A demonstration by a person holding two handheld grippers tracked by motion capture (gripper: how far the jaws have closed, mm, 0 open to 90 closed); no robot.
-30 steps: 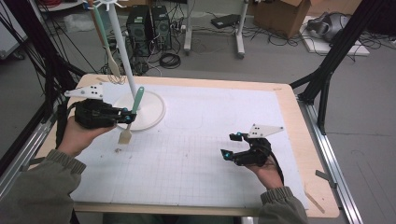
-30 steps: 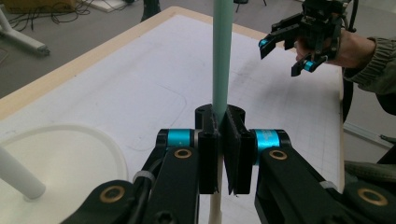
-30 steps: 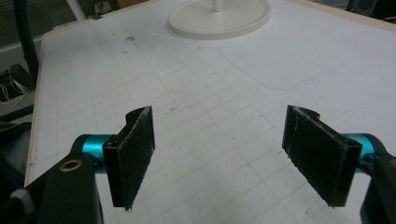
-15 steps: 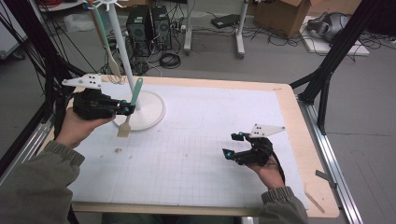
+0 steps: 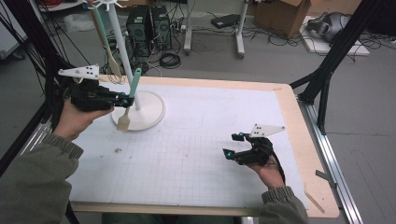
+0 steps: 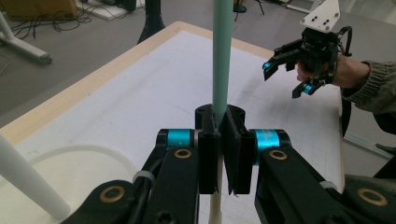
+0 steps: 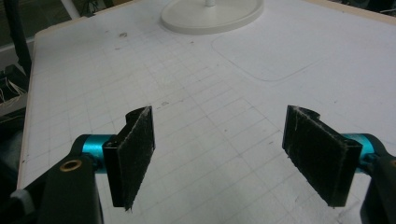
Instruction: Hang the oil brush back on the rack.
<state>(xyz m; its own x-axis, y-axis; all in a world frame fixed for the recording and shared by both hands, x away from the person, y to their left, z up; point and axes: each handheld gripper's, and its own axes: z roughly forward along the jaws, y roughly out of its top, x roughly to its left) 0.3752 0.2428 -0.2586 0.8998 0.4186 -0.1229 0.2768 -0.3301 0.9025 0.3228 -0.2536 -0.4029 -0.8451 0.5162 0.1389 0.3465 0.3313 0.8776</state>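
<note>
A spatula (image 5: 134,86) with a mint-green handle and a pale head is upright in my left gripper (image 5: 125,100), which is shut on the handle. Its head hangs over the near edge of a white stand's round base (image 5: 152,109). In the left gripper view the jaws of my left gripper (image 6: 223,140) pinch the green handle (image 6: 222,56) and the stand's pole (image 6: 23,182) passes at the lower left. My right gripper (image 5: 232,144) rests low over the right part of the white mat, open. Between the pads of my right gripper (image 7: 233,154) there is nothing but mat.
A second utensil (image 5: 103,39) hangs from the top of the stand's pole (image 5: 120,46), just behind my left gripper. The gridded white mat (image 5: 196,140) covers the wooden table. Black frame legs stand at the table's left and right sides.
My left gripper has risen and drifted back toward the far left with the spatula in it, and the spatula's head now hangs higher. The right gripper has not moved.
</note>
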